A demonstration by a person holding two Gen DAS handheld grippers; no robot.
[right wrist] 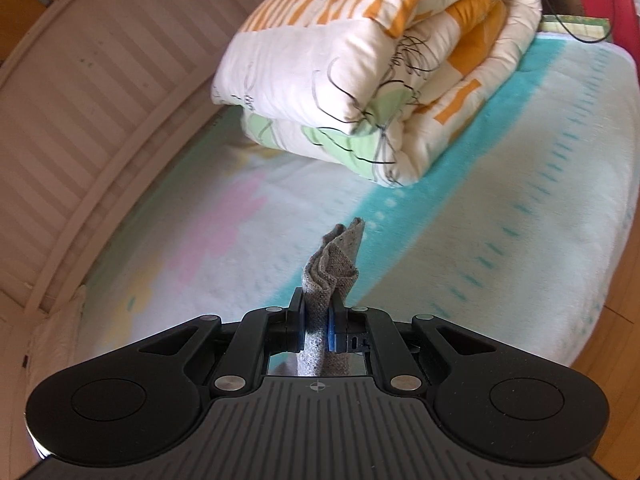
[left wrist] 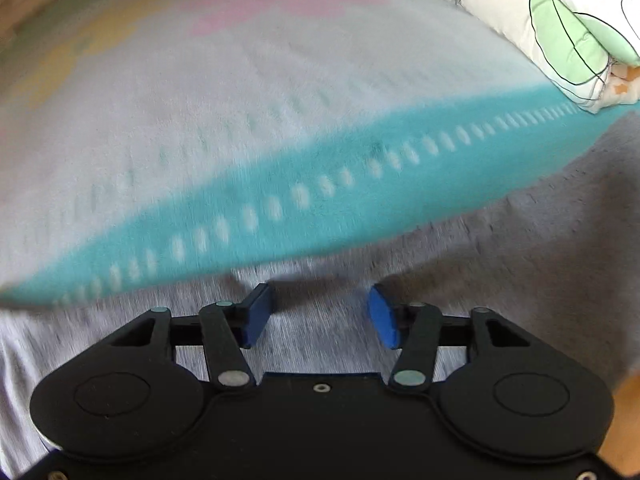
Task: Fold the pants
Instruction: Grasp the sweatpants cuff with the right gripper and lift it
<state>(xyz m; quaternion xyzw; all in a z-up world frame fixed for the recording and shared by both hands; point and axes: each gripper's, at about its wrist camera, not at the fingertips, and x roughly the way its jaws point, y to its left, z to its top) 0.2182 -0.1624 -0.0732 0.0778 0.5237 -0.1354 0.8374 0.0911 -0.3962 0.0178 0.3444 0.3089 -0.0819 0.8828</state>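
The grey pants [left wrist: 500, 264] lie spread on the bed under my left gripper [left wrist: 320, 312], which is open with blue pads apart just above the fabric. The left wrist view is motion-blurred. My right gripper [right wrist: 318, 330] is shut on a bunched fold of the grey pants [right wrist: 332, 272], which sticks up between the pads and is held above the bed.
The bed has a pale blanket [right wrist: 500, 220] with a teal band [left wrist: 320, 200]. A folded quilt [right wrist: 360, 72] with orange and green print lies at the far end; it also shows in the left wrist view [left wrist: 560, 20]. A slatted headboard [right wrist: 80, 100] runs along the left.
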